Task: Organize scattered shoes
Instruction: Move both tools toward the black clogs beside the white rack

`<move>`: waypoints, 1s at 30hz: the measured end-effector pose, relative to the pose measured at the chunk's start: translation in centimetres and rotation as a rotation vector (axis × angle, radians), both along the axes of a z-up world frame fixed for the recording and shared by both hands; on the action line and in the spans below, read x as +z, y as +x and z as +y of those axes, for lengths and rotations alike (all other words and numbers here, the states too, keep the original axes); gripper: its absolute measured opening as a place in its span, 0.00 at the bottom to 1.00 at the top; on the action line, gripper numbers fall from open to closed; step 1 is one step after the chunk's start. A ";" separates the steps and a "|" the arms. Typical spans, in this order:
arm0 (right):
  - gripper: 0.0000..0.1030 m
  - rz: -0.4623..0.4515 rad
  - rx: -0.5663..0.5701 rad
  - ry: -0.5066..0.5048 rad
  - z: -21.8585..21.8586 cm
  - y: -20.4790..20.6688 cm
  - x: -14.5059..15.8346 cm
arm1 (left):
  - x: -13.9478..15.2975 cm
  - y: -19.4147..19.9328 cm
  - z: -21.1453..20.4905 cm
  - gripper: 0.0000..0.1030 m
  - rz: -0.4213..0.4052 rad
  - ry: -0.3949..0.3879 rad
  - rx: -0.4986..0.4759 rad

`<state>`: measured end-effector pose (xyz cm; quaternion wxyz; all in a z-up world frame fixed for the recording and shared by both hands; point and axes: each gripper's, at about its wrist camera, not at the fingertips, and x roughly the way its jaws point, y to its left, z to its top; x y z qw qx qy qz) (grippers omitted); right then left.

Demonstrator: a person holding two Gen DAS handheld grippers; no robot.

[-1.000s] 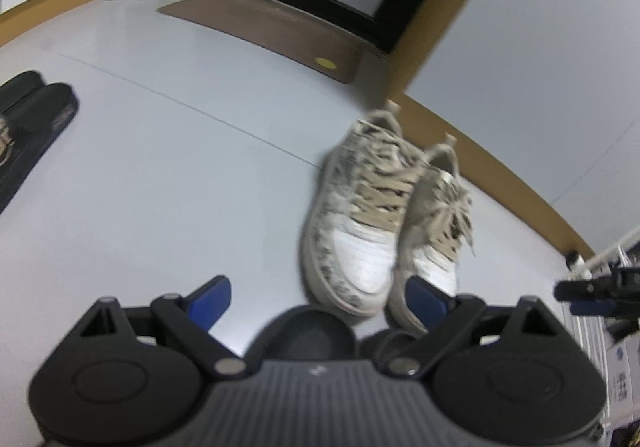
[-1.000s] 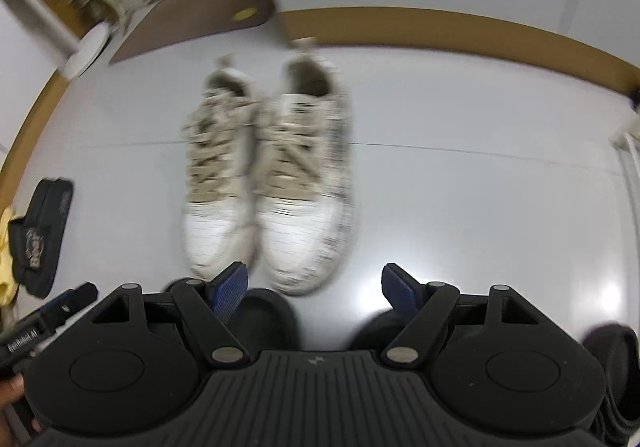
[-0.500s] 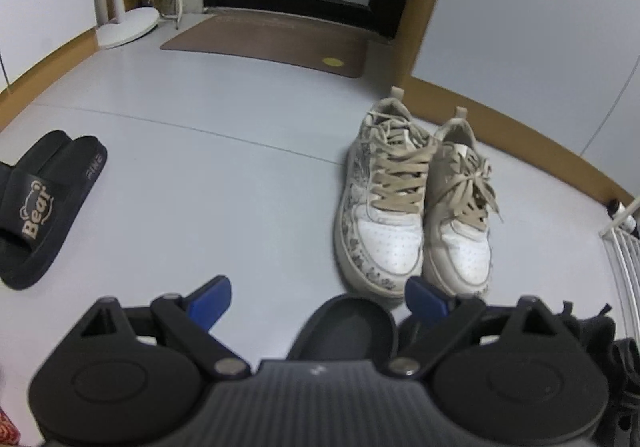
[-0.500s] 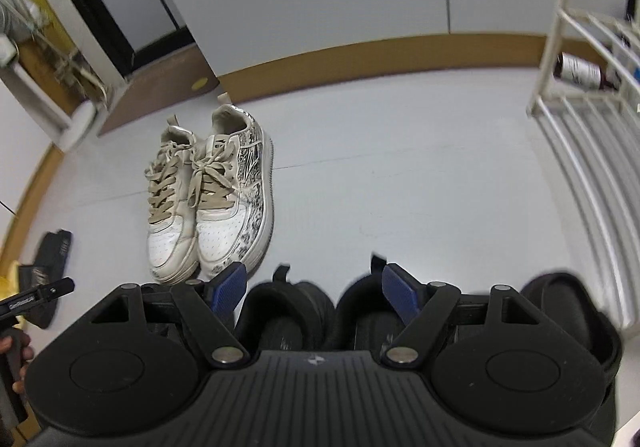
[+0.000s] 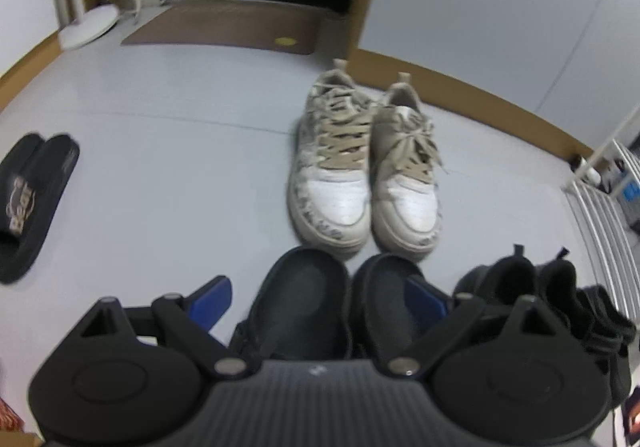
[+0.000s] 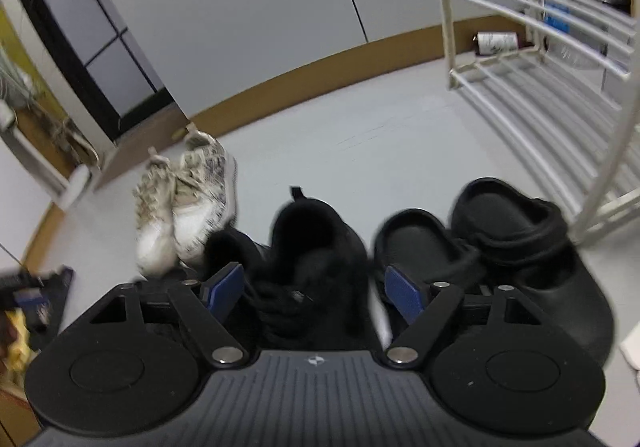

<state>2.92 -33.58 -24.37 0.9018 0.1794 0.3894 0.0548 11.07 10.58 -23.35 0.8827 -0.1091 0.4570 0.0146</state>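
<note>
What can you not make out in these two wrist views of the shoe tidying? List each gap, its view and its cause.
- Black slide sandal, left wrist view: logo too blurred to read.
- Black lace-up shoes, right wrist view: toes hidden behind the right tongs, whose jaws are opening.
- Bottle behind the white rack, right wrist view: label too small.
- Black shoes, left wrist view: partly hidden by the left tongs.

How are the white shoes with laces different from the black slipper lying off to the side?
The white sneakers are pale with tan laces; the black slide is dark, has no laces, and carries tan lettering on its strap. The white sneakers stand as a neat pair, side by side near the wall; the black slide lies off to the left, apart from them. Both rest flat on the grey floor.
</note>
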 end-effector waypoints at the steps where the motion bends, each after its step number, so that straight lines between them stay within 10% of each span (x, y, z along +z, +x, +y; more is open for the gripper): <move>1: 0.80 -0.004 0.001 0.004 -0.1 -0.5 0.2 | 0.3 -0.1 -0.3 0.92 -0.005 -0.005 -0.008; 30: 0.80 -0.008 -0.047 -0.195 -5.9 -5.2 3.3 | 2.1 3.2 -9.7 0.92 0.060 -0.046 -0.350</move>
